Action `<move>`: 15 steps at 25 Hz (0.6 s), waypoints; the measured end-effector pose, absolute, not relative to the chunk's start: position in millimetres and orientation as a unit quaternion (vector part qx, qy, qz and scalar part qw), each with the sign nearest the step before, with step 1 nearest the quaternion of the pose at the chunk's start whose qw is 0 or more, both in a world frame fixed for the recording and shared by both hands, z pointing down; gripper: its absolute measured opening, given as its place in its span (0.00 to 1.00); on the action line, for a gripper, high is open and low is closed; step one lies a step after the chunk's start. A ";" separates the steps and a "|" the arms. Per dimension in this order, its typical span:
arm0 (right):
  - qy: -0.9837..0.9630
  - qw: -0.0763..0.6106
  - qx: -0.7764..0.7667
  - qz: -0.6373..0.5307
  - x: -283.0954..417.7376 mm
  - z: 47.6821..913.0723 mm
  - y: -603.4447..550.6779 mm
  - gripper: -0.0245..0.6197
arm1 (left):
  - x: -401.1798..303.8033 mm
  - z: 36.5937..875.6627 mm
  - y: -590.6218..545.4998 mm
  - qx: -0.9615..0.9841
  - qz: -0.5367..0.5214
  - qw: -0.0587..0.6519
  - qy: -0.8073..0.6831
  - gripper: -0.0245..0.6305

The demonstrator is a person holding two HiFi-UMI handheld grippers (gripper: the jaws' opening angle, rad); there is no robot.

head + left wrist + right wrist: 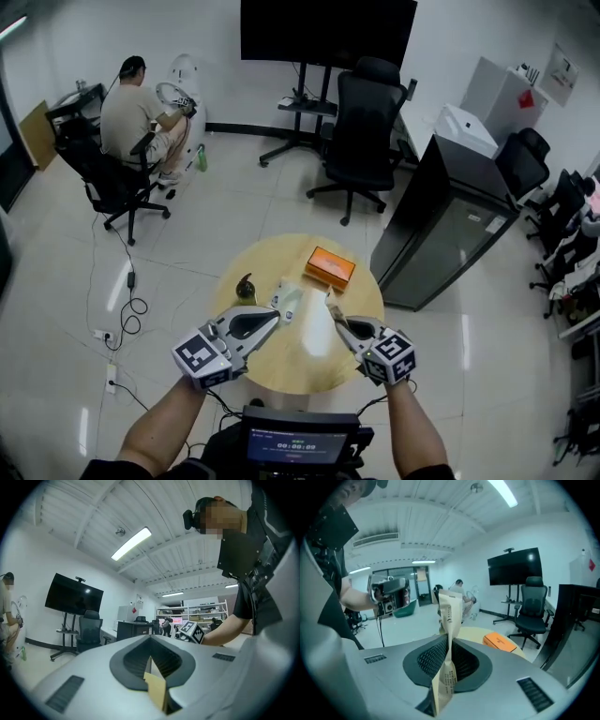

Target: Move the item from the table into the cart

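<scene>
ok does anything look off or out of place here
Nothing spilled or broken. Only oddity: the tan paper packet pinched in the right gripper is twisted and creased where the jaws clamp it. The left gripper is shut on a tan slip. The orange box lies flat on the table.

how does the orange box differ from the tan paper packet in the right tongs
The flat orange cardboard box lies on the round wooden table, untouched; the tan paper packet stands upright, pinched in the right tongs. The box is blocky and bright; the packet is thin, creased and printed.
</scene>
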State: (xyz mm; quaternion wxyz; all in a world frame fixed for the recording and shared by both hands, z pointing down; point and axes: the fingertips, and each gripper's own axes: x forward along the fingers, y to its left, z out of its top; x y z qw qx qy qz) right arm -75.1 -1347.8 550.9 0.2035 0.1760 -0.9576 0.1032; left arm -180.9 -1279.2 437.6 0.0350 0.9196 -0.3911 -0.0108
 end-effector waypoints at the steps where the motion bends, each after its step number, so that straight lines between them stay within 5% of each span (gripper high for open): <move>1: -0.959 0.180 0.190 0.105 -71.5 534.2 -1342.9 0.06 | -176.4 432.7 -1274.4 0.920 -0.006 0.033 -0.389 0.05; 9: -0.950 -0.014 0.296 0.101 -17.4 415.2 -1311.2 0.06 | -125.9 388.7 -1263.9 0.913 -0.016 0.048 -0.404 0.05; 15: -0.924 -0.054 0.372 0.063 37.1 374.9 -1293.2 0.06 | -86.7 363.0 -1273.7 0.880 -0.037 0.036 -0.471 0.05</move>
